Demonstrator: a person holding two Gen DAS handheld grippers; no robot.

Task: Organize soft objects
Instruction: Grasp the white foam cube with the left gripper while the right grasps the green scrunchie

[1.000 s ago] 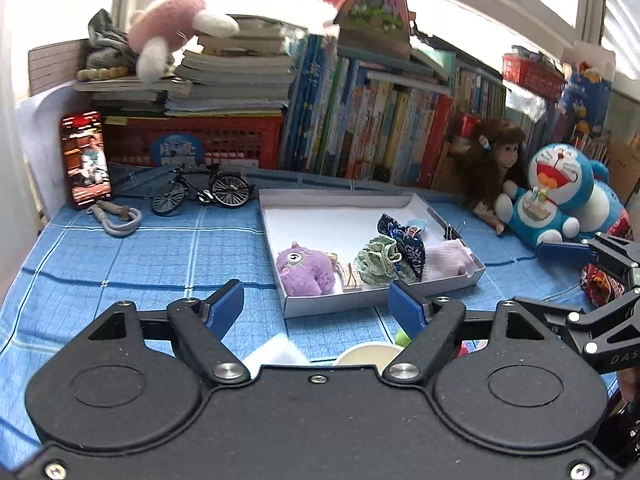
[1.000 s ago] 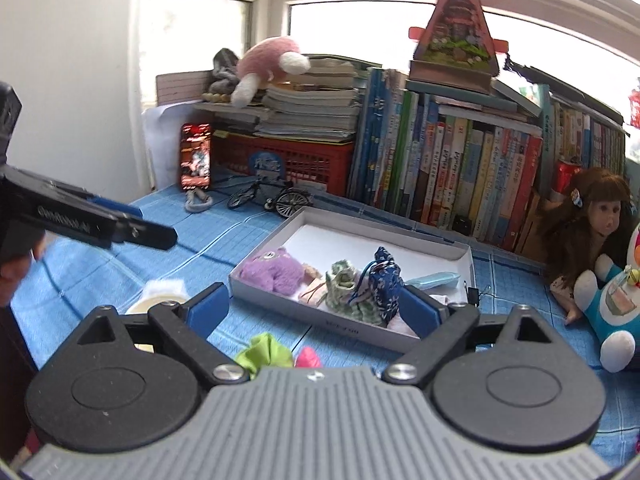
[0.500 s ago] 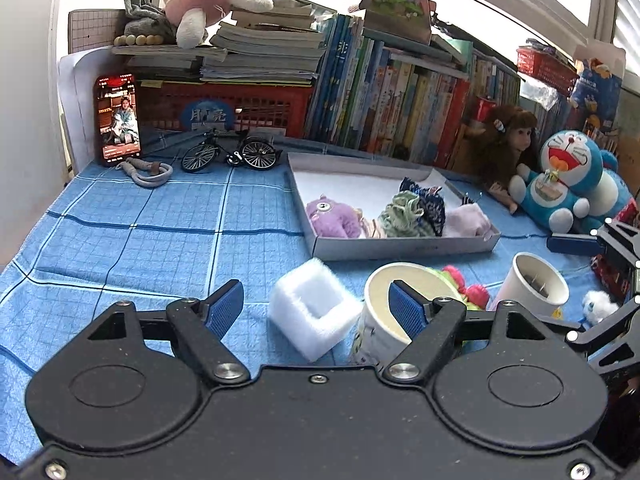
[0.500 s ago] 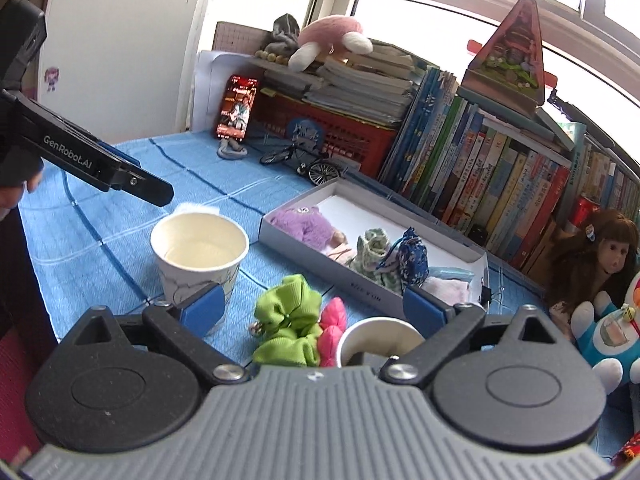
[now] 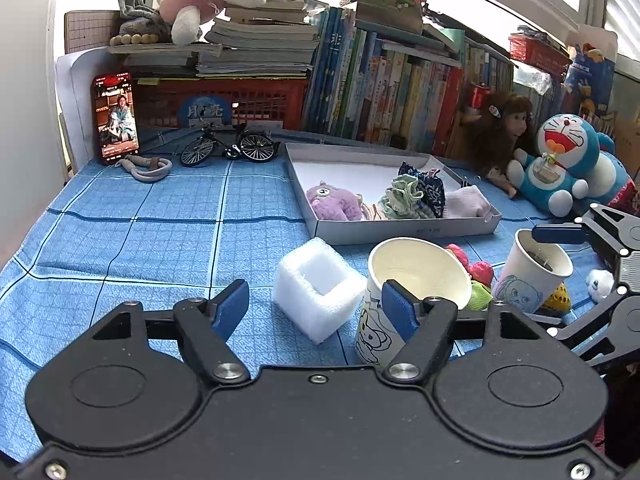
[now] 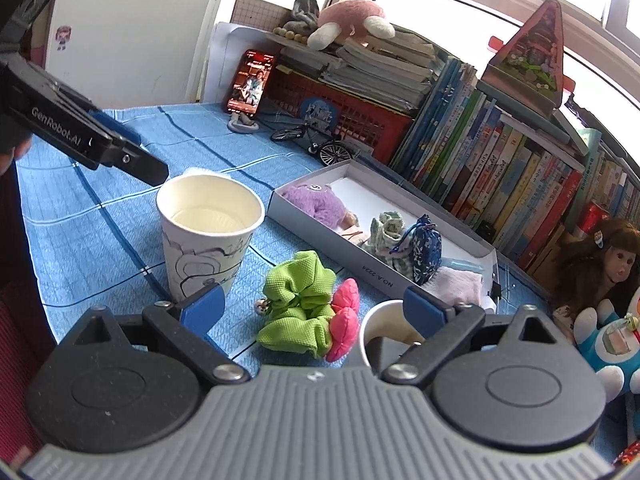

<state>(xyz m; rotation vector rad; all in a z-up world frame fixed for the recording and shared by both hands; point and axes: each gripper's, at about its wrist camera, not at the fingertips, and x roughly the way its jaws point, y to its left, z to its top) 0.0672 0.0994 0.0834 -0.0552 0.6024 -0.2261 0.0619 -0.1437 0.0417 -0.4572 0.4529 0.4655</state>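
Looking past our open, empty right gripper [image 6: 312,306], we see the green scrunchie [image 6: 298,304] dead centre between its fingers, long axis vertical in frame, nearer than our open left gripper [image 5: 316,306].

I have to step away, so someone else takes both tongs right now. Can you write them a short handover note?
Left tongs: open, holding nothing, over the white foam block.
Right tongs: open, holding nothing, over the green scrunchie and pink soft piece.
Done: purple plush, mint scrunchie, navy pouch and pale sock lie in the white box.
Left: green scrunchie, pink piece and probably the foam block, all on the blue cloth beside two paper cups.
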